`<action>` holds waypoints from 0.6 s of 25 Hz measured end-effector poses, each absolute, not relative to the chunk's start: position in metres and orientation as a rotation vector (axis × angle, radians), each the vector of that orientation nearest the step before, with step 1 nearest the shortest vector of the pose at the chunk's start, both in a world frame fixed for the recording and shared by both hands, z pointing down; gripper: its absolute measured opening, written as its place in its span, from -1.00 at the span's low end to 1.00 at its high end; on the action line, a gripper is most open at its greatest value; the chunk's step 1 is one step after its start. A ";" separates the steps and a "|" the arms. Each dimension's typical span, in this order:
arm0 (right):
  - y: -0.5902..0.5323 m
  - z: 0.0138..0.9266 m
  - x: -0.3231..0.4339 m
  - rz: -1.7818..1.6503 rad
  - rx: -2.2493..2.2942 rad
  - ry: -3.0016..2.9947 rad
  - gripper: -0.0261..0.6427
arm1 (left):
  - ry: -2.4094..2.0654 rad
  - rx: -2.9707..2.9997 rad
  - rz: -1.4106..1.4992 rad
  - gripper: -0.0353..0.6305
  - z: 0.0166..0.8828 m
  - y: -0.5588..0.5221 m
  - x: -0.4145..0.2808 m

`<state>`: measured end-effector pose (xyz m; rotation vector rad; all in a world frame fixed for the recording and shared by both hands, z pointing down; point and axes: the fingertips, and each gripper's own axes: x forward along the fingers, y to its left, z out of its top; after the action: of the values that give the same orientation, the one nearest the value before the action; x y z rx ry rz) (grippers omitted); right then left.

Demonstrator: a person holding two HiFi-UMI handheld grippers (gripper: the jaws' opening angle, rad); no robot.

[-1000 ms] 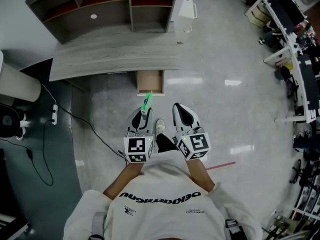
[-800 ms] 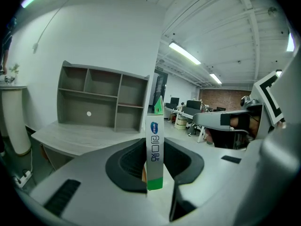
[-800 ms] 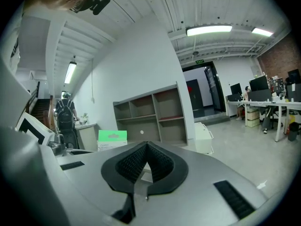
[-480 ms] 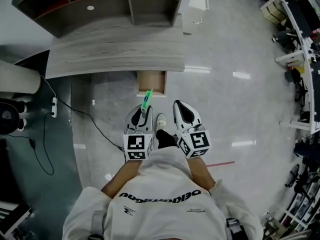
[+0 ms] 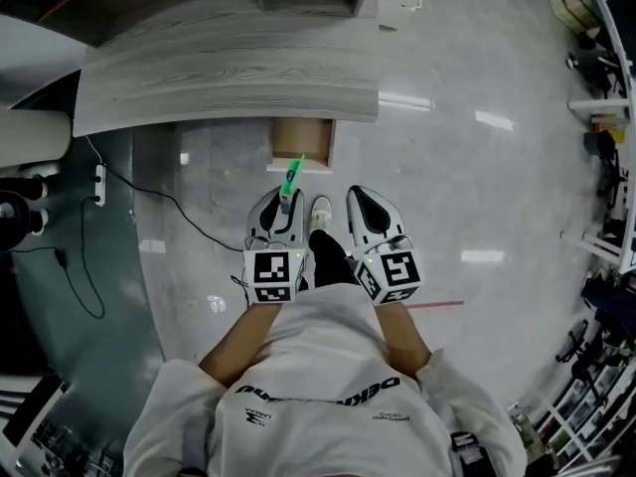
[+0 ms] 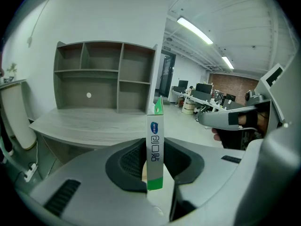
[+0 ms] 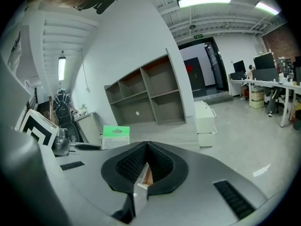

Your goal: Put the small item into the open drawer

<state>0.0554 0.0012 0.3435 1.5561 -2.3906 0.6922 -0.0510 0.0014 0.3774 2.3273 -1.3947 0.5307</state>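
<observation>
Head view: left gripper (image 5: 282, 210) jaws clamp a green-and-white box (image 5: 291, 181), open drawer (image 5: 301, 140) at its 12 o'clock; right gripper (image 5: 362, 207) jaws closed, empty.

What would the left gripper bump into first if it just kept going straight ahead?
Probably the gray shelf unit standing on the desk: the left gripper, fingers shut on the green-and-white box, aims over the desk at it. Depth is hard to judge.

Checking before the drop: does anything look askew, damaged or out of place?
Nothing stands out. The slim green-and-white cardboard box stands upright, clamped in the left gripper, and the brown wooden drawer under the grey wood-grain desk is open.
</observation>
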 end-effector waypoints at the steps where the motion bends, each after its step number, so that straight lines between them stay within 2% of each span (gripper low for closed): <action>1: -0.002 0.348 0.056 0.696 1.553 -2.387 -0.83 | -1.401 2.318 0.531 -0.59 0.382 -0.002 -0.051; 15: -0.010 0.411 0.057 0.782 1.531 -2.335 -0.83 | -1.401 2.203 0.570 -0.59 0.454 -0.022 -0.049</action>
<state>0.0568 -0.0101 0.4112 1.5308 -2.3353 0.7818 -0.0494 -0.0217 0.4541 2.2028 -1.4008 0.5696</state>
